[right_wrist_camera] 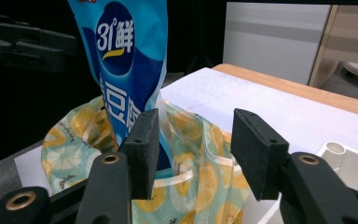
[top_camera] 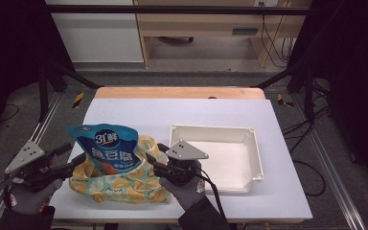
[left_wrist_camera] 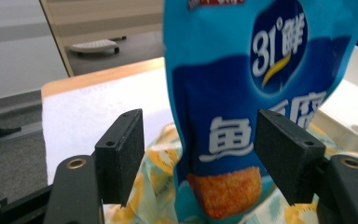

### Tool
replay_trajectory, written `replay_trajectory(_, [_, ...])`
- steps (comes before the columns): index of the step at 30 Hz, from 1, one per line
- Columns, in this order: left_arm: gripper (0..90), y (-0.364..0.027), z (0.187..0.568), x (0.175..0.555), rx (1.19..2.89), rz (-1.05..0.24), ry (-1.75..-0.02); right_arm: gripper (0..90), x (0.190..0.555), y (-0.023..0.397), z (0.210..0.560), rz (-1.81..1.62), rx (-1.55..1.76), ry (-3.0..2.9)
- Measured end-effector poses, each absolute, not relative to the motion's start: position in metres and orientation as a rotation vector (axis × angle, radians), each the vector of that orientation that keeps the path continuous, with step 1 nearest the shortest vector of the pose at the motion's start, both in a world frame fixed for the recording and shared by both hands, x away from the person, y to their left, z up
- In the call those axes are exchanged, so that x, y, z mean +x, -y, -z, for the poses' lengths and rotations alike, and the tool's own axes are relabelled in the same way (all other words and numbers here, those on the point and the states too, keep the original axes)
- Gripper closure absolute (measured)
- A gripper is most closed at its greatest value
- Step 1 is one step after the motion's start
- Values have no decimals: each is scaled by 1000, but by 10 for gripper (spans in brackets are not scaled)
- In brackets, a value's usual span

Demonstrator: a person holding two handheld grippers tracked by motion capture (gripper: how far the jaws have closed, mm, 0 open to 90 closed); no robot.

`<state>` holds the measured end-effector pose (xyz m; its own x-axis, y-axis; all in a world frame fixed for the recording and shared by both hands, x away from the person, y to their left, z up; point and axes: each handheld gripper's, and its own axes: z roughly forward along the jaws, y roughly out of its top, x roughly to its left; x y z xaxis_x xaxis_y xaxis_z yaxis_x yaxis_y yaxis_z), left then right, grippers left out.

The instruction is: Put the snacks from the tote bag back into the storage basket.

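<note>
A white rectangular tray [top_camera: 249, 136] sits on the right half of the bench [top_camera: 172, 112], which is covered by a white sheet, with a strip of bare wood showing along its far edge. Beyond the bench stand a white cabinet [top_camera: 100, 40] and a light wooden desk [top_camera: 196, 24]. Black cables [top_camera: 275, 45] hang at the desk's right end, over the grey floor [top_camera: 196, 55].

Hand-held gripper [right_wrist_camera: 193, 154] jaws apart; blue snack pouch [right_wrist_camera: 128, 60] upright in lemon-print bag [right_wrist_camera: 186, 186].
</note>
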<state>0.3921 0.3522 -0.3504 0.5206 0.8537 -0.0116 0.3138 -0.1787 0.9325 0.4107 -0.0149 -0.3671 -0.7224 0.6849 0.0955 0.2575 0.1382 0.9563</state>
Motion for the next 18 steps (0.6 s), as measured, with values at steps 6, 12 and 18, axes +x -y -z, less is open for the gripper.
replay_trajectory(6, [330, -352, 337, 397, 1710, -680, -967, 515, 414, 16, 358, -1612, 903, -2047])
replay_trajectory(12, [330, -351, 330, 402, 1697, -688, -960, 515, 417, 14, 351, -1622, 891, -2040])
replay_trajectory(18, [335, -352, 325, 404, 1684, -695, -956, 526, 420, 7, 342, -1631, 872, -2037])
